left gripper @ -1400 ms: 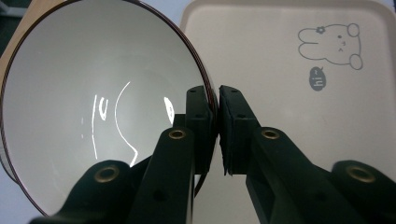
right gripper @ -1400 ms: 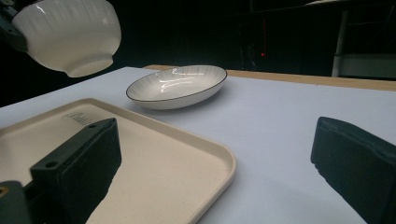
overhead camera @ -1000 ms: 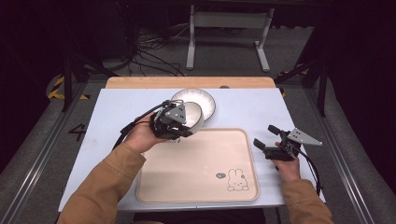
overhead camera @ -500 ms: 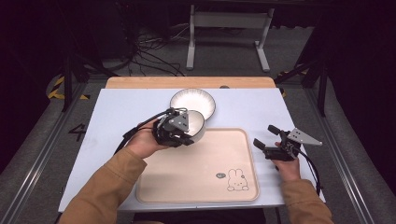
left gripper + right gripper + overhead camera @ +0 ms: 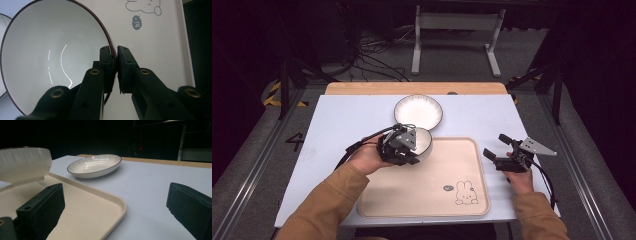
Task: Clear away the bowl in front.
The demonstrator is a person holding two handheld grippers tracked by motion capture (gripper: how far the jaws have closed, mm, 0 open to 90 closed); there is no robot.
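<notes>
The left tongs [image 5: 404, 149] are carrying the white bowl [image 5: 421, 140] away from the plate [image 5: 418, 111] and are now bringing it over the far left corner of the cream tray [image 5: 432, 200], while the right tongs [image 5: 502, 156] are waiting wide open, holding nothing, just off the tray's right side. The left tongs are clenching only the thin rim [image 5: 113, 53] of the bowl, so it may be slipping or tipping, and I think it could drop and bang on the tray or bump the plate. The bowl is sitting mouth up and is round, so it is showing no long side.
</notes>
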